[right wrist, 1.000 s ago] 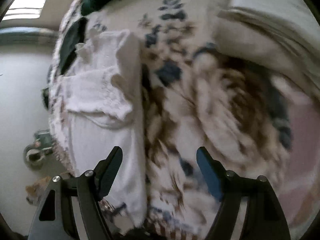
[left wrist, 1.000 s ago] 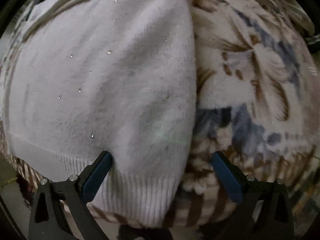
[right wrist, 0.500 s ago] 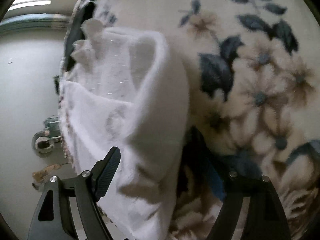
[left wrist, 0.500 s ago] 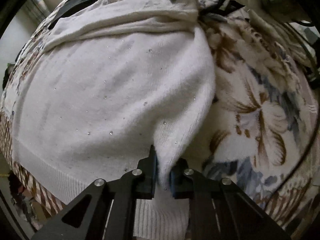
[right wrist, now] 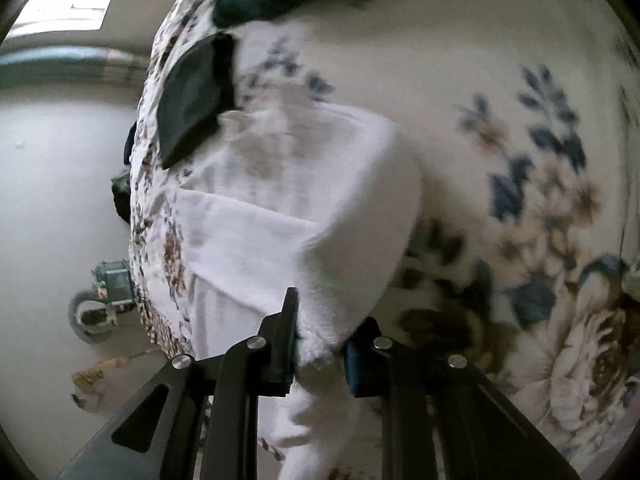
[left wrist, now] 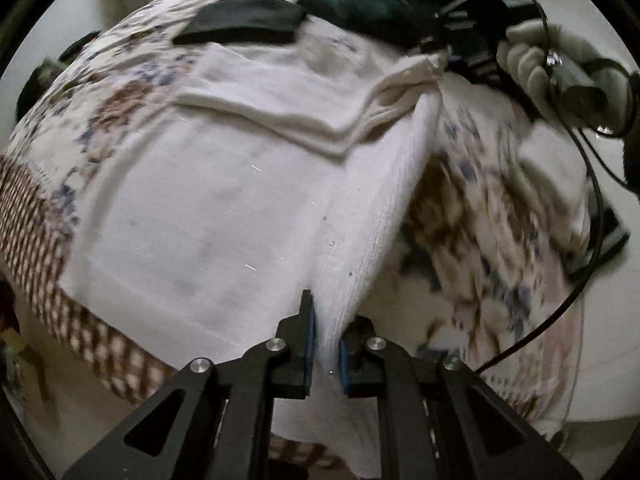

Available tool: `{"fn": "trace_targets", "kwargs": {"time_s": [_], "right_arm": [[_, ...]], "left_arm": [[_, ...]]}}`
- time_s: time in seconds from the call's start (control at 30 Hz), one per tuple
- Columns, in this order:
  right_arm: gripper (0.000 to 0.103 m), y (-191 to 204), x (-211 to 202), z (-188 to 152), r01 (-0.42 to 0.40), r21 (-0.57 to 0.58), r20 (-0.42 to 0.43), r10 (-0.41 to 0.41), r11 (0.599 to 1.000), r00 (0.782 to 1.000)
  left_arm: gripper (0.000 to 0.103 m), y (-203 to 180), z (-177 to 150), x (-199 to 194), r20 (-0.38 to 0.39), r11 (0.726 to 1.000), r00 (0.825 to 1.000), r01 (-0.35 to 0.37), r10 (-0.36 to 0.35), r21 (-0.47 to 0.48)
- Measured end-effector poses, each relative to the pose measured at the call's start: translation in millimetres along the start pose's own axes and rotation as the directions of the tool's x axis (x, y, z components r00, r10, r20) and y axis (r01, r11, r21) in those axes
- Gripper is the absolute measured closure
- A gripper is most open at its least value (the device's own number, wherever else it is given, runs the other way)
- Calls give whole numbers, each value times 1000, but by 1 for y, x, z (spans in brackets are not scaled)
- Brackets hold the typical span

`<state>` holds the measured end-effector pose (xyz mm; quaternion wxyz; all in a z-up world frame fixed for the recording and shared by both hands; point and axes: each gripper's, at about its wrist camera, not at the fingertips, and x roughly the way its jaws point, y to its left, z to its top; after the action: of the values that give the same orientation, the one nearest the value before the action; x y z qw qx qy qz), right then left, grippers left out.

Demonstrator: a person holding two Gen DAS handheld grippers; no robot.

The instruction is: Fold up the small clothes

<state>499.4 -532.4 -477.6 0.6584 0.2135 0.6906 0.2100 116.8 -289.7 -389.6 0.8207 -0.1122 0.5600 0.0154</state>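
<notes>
We see the white knit sweater (left wrist: 224, 208) spread on a floral blanket (left wrist: 472, 216), sleeve folded across its top. L tool (left wrist: 325, 344) is clamped on the sweater's ribbed hem edge, lifted off the blanket. R tool (right wrist: 320, 354) w/ jaws closing on a bunched fold of the same sweater, fabric between the pads. Dark garment (right wrist: 192, 100) lies beyond, touching the sweater's top.

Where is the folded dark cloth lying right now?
The dark cloth lies on the floral blanket at the white sweater's far left corner, upper left in the right wrist view, top centre in the left wrist view.
</notes>
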Motion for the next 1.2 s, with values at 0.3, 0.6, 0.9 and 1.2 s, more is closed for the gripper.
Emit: {"fn": "trace_targets", "kwargs": {"time_s": [0.3,0.6,0.9,1.2], "right_arm": [[84,185,115,44,171,-84,-21,-173,982,985],[84,270,281,76,365,-57,-59,-369,929,928],[35,275,281,74,100,183,-86,-86,978,993],[35,202,150,-2,216,113,82,-225,970,971]], "left_arm": [[96,158,60,24,-10,958,995,95,-102,-269],[96,284,75,107,-143,897,963,150,-227,-415],[82,337,70,133,-278,877,892,216,-356,-429],[44,339,125,99,-301,938,905,223,-301,-267]]}}
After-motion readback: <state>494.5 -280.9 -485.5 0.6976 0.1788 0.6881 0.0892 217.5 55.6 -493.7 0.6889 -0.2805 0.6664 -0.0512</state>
